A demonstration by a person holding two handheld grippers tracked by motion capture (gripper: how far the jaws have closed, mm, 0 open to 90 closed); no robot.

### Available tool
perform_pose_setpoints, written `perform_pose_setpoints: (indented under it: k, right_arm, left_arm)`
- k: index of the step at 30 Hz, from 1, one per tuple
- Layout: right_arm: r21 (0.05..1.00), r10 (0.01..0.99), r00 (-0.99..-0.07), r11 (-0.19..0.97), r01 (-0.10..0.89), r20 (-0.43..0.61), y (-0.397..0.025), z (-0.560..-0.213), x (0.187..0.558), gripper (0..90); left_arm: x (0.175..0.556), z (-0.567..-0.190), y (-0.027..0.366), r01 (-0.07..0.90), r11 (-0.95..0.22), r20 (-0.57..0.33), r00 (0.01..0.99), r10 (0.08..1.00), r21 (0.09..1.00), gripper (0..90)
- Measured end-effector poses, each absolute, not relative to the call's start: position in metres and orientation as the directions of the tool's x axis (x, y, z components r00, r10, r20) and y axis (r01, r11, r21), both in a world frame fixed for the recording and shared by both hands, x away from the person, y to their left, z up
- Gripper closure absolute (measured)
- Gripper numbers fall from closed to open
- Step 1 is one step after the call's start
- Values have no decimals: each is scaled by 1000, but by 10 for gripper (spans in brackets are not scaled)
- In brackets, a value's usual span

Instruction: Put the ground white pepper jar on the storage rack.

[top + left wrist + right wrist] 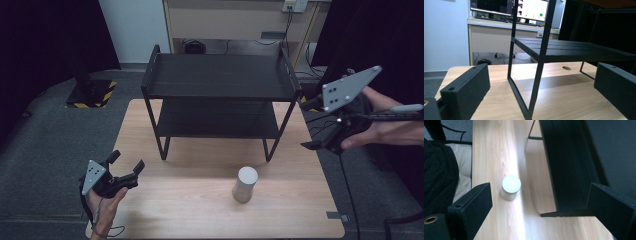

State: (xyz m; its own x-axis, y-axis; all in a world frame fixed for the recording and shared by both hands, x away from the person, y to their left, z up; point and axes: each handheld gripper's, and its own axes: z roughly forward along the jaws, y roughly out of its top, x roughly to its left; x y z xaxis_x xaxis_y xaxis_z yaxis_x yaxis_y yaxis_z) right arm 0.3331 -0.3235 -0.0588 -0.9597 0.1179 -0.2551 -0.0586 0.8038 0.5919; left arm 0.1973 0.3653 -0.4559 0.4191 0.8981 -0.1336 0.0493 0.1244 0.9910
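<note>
A pale grey cylinder (245,184) stands upright on the wooden table (190,210), in front of a black two-tier rack (220,75). My left gripper (127,161) rests low at the table's front left corner, open and empty. In the left gripper view the gripper (541,75) faces the rack's front leg (541,62) and lower shelf (574,51). My right gripper (307,124) hovers off the table's right edge beside the rack, open and empty. The right gripper view looks down between my right gripper's (539,195) jaws at the cylinder (511,186) and the rack (569,165).
Grey carpet surrounds the table. A stand base with yellow-black stripes (92,92) sits at the back left, and a beige cabinet (240,20) with cables stands behind the rack. Monitors (531,8) sit on that cabinet. The table has a small cable hole (566,68).
</note>
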Motion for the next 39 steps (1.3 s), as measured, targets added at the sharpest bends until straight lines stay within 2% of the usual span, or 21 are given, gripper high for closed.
perform_pose_setpoints:
  k: [9,15,23,39]
  right_arm:
    - [562,106,-972,827,-31,-210,-298,-98,350,60]
    - [518,109,-985,855,25,-133,-275,-137,364,72]
    - [499,95,-991,866,35,-96,-253,-179,373,72]
    - [504,122,-992,858,100,-11,-230,-252,386,86]
  left_arm:
    - [197,-455,365,56,121,-133,421,897,991,0]
    - [197,-455,365,56,116,-129,421,898,992,0]
    - [197,-454,365,53,105,-118,417,901,993,0]
    - [197,-454,364,53,97,-111,424,899,994,0]
